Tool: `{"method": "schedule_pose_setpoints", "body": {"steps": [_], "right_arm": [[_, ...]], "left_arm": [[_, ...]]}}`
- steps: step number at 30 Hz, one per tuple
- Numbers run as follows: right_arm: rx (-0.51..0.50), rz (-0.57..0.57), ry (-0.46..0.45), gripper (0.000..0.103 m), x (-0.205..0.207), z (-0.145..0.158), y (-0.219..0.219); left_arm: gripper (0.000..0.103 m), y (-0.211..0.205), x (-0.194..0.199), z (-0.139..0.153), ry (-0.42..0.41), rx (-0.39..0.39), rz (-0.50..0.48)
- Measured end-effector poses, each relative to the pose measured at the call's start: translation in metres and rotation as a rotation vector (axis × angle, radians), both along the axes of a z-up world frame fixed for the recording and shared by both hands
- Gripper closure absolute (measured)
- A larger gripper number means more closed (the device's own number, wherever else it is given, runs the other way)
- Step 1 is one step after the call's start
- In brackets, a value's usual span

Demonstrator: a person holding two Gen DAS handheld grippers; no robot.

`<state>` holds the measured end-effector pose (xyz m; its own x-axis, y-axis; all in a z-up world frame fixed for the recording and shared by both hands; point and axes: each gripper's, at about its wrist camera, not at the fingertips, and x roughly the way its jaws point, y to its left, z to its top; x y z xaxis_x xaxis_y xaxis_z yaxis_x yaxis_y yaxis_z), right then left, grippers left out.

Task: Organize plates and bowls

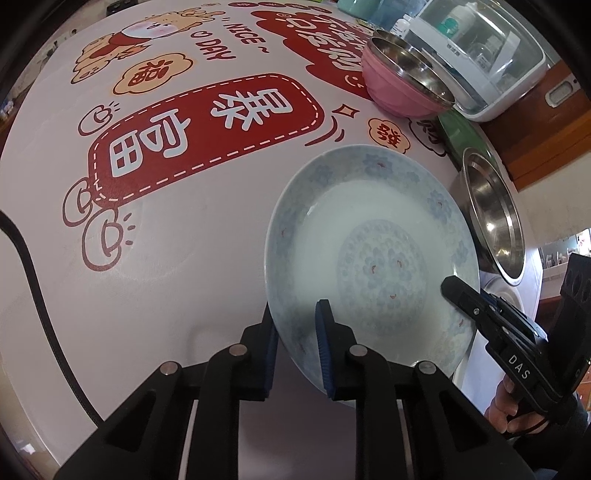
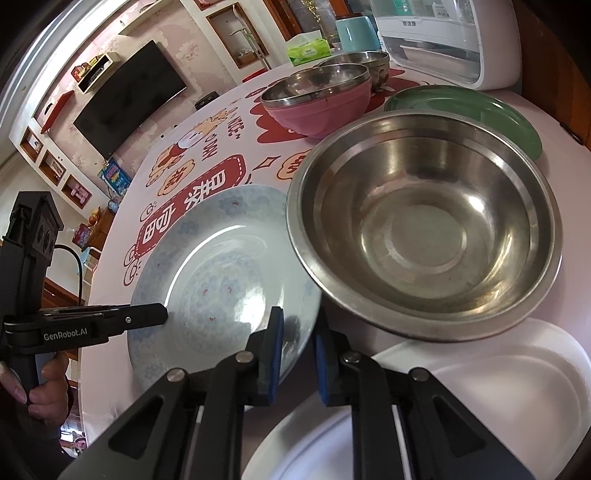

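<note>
A pale blue patterned plate (image 1: 369, 236) (image 2: 229, 273) is lifted and tilted over the round table. My left gripper (image 1: 297, 347) is shut on its near rim, one finger above and one below. My right gripper (image 2: 298, 350) is shut on the opposite rim; it also shows in the left wrist view (image 1: 465, 295). A large steel bowl (image 2: 424, 229) (image 1: 495, 218) sits just right of the plate. A pink bowl (image 2: 321, 110) (image 1: 395, 85) with a steel bowl nested inside stands further back. A green plate (image 2: 465, 114) lies behind the steel bowl.
White plates (image 2: 498, 376) lie under my right gripper at the table's near edge. A white appliance (image 2: 450, 40) (image 1: 487, 62), a tissue box (image 2: 308, 50) and a teal container (image 2: 356, 31) stand at the back. A black cable (image 1: 40, 291) runs at the left.
</note>
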<state>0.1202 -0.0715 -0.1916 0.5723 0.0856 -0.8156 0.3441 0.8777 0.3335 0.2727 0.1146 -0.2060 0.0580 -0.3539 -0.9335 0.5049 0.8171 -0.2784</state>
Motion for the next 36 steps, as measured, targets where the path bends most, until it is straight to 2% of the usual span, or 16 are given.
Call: {"method": "schedule_pose_setpoints", "body": {"steps": [16, 36], "right_arm": [[0.025, 0.062, -0.021, 0.088, -0.008, 0.015, 0.021], [-0.026, 0.120, -0.153, 0.088, -0.052, 0.061, 0.040]], "left_arm": [[0.085, 0.032, -0.024, 0.024, -0.028, 0.016, -0.019], [0.085, 0.062, -0.081, 0.076, -0.119, -0.023, 0.002]]}}
